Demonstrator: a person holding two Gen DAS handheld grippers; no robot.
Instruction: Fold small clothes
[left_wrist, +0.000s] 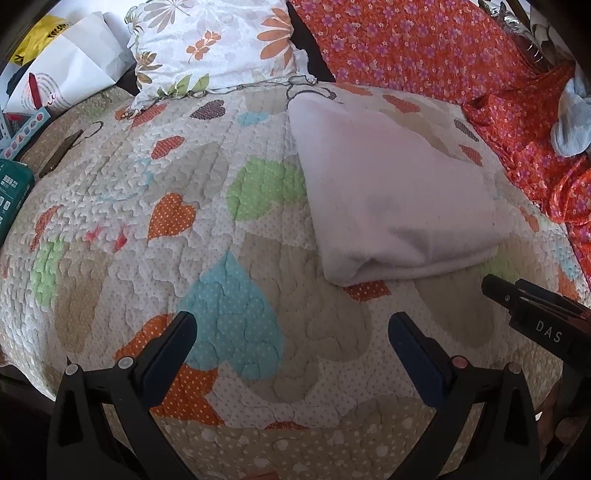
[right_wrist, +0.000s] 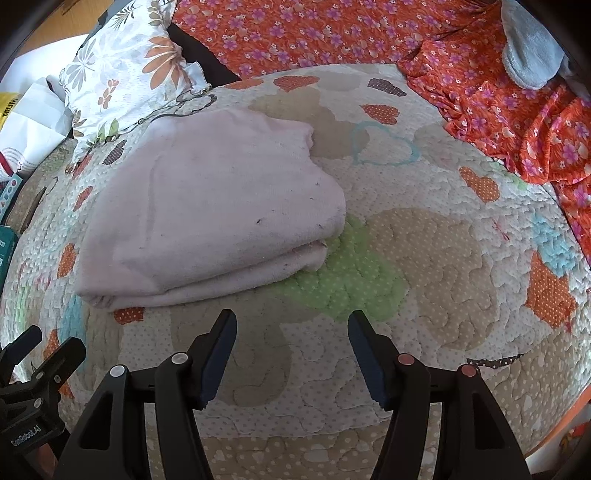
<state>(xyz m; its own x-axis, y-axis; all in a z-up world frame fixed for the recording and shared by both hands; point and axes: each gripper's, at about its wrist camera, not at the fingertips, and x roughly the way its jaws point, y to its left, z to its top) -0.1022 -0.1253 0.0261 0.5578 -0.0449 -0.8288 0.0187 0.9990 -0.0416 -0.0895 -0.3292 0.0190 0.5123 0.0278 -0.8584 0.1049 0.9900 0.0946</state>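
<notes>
A pale pink garment (left_wrist: 391, 192) (right_wrist: 210, 218) lies folded into a thick rectangle on the heart-patterned quilt (left_wrist: 236, 295) (right_wrist: 424, 258). My left gripper (left_wrist: 291, 325) hovers open over the quilt, below and left of the folded piece, with nothing between its fingers. My right gripper (right_wrist: 291, 321) is open too, just in front of the garment's near edge and apart from it. The right gripper's black tip (left_wrist: 517, 295) shows at the right edge of the left wrist view. The left gripper's body (right_wrist: 33, 373) sits at the lower left of the right wrist view.
A floral pillow (left_wrist: 218, 44) (right_wrist: 125, 70) lies behind the quilt. An orange flowered cloth (left_wrist: 443, 55) (right_wrist: 369, 33) covers the back and right, with a grey-blue sock (left_wrist: 572, 122) (right_wrist: 532, 48) on it. Paper bags and boxes (left_wrist: 55, 74) crowd the left edge.
</notes>
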